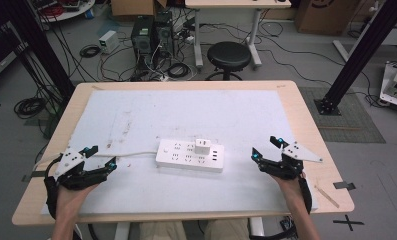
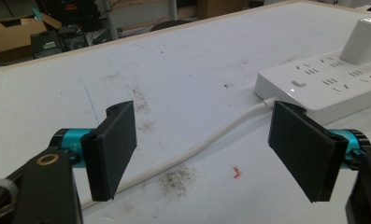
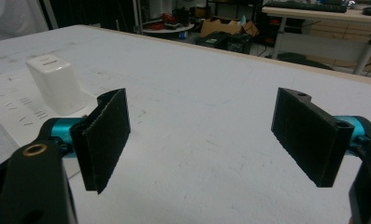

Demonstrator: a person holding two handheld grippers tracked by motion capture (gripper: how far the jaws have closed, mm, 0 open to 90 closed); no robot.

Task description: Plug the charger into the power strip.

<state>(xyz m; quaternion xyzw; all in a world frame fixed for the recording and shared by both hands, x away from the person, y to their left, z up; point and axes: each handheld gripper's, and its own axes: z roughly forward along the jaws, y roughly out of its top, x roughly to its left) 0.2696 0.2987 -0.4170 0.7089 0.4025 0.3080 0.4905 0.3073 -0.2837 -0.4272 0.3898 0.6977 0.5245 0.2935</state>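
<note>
The white charger (image 1: 203,146) is seen plugged into the power strip (image 1: 189,156) at frame centre, untouched. Both hand-held grippers, left (image 1: 100,156) and right (image 1: 266,147), are held spread and empty; any grasp is judged yet to come.

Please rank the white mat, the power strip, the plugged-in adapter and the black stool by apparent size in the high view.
1. White mat, by far the largest.
2. Power strip.
3. Black stool; it stands farther back, so its rank against the strip is unsure.
4. Adapter, smallest.

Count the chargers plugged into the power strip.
1. A white charger stands upright in the power strip, in its far row toward the right end. The strip's other sockets look empty. It lies between the open left claw and the open right claw.
</note>
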